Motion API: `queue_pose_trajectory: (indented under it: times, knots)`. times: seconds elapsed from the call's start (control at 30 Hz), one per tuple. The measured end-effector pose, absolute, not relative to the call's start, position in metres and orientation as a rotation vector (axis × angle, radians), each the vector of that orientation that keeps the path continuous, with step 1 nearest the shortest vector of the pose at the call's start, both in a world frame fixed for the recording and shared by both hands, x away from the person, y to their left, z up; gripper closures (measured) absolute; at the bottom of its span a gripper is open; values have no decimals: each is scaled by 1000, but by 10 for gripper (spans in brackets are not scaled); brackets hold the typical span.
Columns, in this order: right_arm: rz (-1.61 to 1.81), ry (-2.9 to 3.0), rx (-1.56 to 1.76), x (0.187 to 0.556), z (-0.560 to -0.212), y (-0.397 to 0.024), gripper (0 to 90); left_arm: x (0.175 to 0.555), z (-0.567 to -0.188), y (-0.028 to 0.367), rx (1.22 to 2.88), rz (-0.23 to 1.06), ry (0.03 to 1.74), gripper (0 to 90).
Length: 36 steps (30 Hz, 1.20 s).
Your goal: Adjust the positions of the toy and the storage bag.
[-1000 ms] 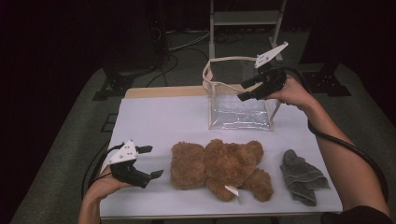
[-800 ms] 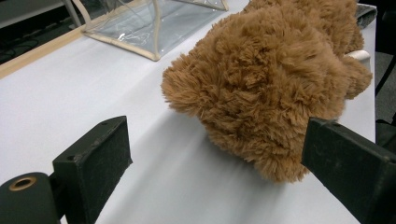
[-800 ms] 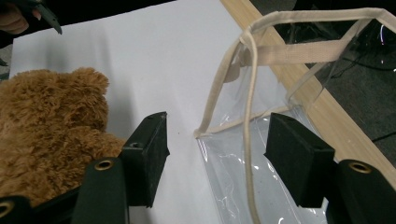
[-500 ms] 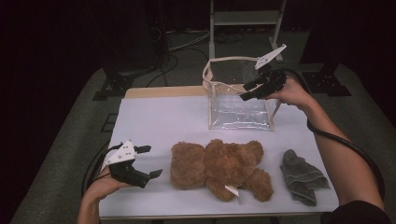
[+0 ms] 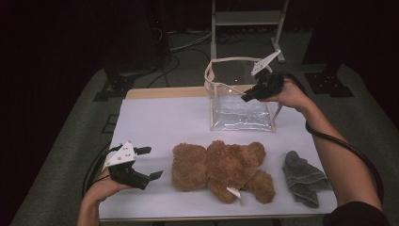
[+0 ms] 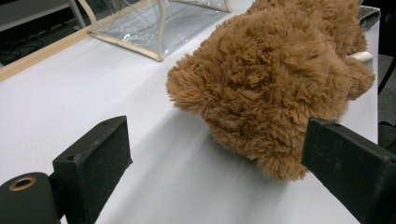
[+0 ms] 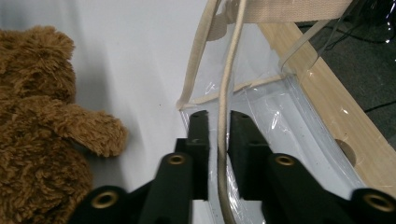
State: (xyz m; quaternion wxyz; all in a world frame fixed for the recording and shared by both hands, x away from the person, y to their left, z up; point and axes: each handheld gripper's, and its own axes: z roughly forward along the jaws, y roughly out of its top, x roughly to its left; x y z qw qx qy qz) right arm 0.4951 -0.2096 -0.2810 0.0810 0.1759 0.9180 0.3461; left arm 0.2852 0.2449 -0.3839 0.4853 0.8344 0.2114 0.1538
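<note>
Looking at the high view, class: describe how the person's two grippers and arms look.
Both the left gripper and the right gripper are black, with two flat jaws and a pale grey three-cornered plate on top. A black cable trails from each. The forearms are bare; a dark sleeve shows at the right upper arm.

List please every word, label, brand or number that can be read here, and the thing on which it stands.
No readable text anywhere.
Teddy bear: a small white tag at its lower edge, too small to show any print.
Clear bag, grey cloth, table: no print visible.
</note>
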Motion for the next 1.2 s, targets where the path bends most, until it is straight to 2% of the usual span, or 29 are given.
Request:
queue_pose_trajectory:
  times: [0.17,0.6,1.2]
  knots:
    - [1018,2748,524,496,-280,-206,864,284,-383,246,2024,373,518,76]
    - [1023,2759,477,491,-277,-196,872,283,-382,245,2026,364,513,76]
    - [1043,2788,301,467,-277,-161,872,282,-382,245,2022,354,506,76]
